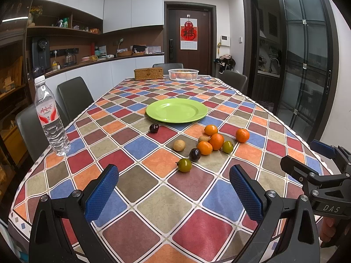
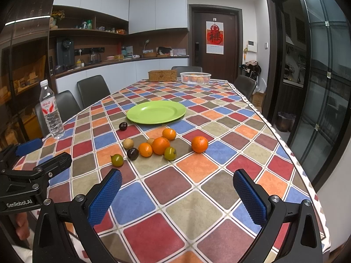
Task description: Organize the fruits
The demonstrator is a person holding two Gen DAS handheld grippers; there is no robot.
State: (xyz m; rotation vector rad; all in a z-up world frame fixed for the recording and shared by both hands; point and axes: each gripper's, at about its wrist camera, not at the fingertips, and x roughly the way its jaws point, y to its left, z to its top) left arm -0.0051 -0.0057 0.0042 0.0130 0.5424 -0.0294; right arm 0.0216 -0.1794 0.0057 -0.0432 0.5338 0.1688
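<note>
White basket (image 1: pixel 183 74) at table's far end: contents orange, otherwise indistinct. Left gripper (image 1: pixel 173 187) and right gripper (image 2: pixel 177 188): both spread wide, empty, above the tablecloth (image 1: pixel 153 201). Loose fruits (image 2: pixel 161 145): clustered just before the green plate (image 2: pixel 156 111), plate bare. Each view catches the other gripper at its edge.

White cabinets (image 1: pixel 133 6), dark door (image 1: pixel 189 37), grey chairs (image 1: pixel 74 96) around checked table (image 1: pixel 153 197).

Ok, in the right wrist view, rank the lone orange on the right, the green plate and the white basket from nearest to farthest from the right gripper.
1. Lone orange, just ahead of the right gripper, slightly right.
2. Green plate, mid-table.
3. White basket, far end.
</note>
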